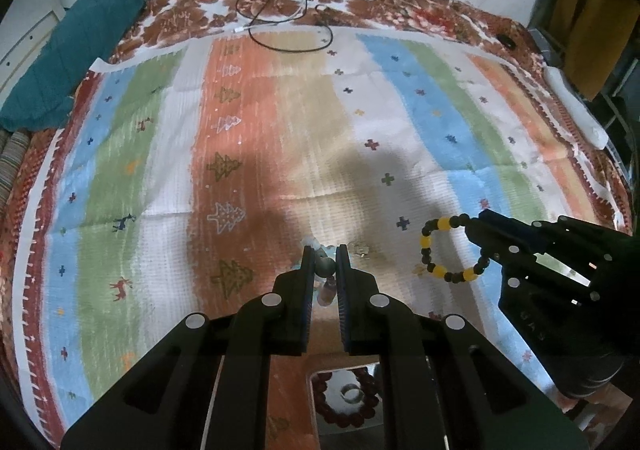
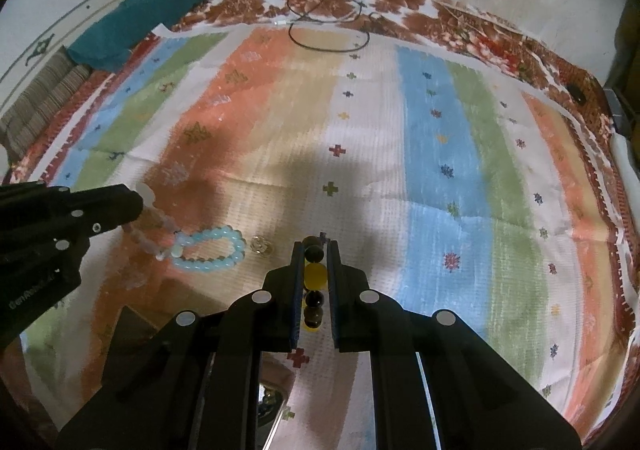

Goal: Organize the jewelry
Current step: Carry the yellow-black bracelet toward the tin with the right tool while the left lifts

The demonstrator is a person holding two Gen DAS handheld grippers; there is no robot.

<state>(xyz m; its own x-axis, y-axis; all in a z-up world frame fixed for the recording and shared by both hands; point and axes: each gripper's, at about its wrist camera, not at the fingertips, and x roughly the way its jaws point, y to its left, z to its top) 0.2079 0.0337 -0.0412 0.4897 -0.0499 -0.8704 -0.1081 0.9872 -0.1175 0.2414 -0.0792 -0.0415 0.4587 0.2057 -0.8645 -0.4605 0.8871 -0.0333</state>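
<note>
Our right tool [image 2: 314, 250] pinches a black-and-yellow beaded bracelet [image 1: 450, 249], lifted over the striped cloth [image 1: 280, 130]; our left tool [image 1: 325, 254] clamps narrow on a pale pink bead strand [image 2: 154, 220] beside the light-blue beaded bracelet [image 2: 212, 250].

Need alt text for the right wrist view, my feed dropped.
The right tongs are shut on a black and yellow bead bracelet, held over a striped cloth. At left, the left tongs grip a pale bead strand beside a light blue bead bracelet and a small ring.
</note>
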